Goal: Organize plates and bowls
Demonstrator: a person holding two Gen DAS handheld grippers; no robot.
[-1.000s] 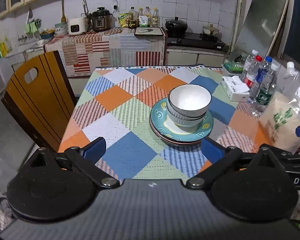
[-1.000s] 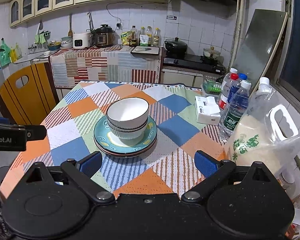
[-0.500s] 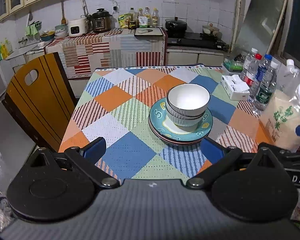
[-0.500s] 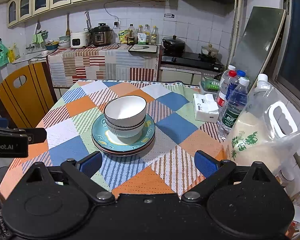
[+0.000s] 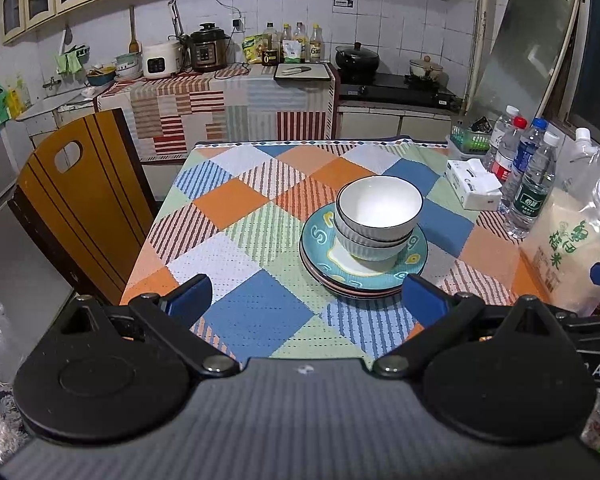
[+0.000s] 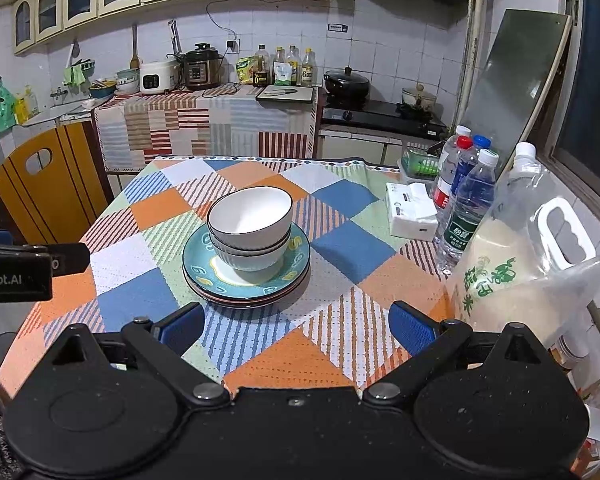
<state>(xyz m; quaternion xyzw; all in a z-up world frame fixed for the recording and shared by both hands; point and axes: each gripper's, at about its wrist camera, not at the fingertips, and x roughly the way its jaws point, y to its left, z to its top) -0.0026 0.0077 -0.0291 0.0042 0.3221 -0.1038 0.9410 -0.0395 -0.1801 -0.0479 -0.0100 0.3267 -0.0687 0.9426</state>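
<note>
White bowls (image 5: 378,216) with dark rims are nested in a stack on teal patterned plates (image 5: 320,252), themselves stacked in the middle of the checked tablecloth. The same bowls (image 6: 250,224) and plates (image 6: 300,264) show in the right wrist view. My left gripper (image 5: 306,300) is open and empty, held back near the table's front edge, short of the plates. My right gripper (image 6: 296,326) is open and empty, also behind the front edge, to the right of the left one. The left gripper's body shows in the right wrist view (image 6: 28,270).
A wooden chair (image 5: 80,204) stands at the table's left side. Water bottles (image 5: 530,184), a tissue pack (image 5: 474,190), a green basket (image 6: 420,164) and a bag of rice (image 6: 520,276) line the table's right side. A kitchen counter with appliances (image 5: 204,48) runs behind.
Both grippers have drawn back and risen slightly, so the bowls and plates sit a little farther away in both views. Both stay open. The stack has not moved.
</note>
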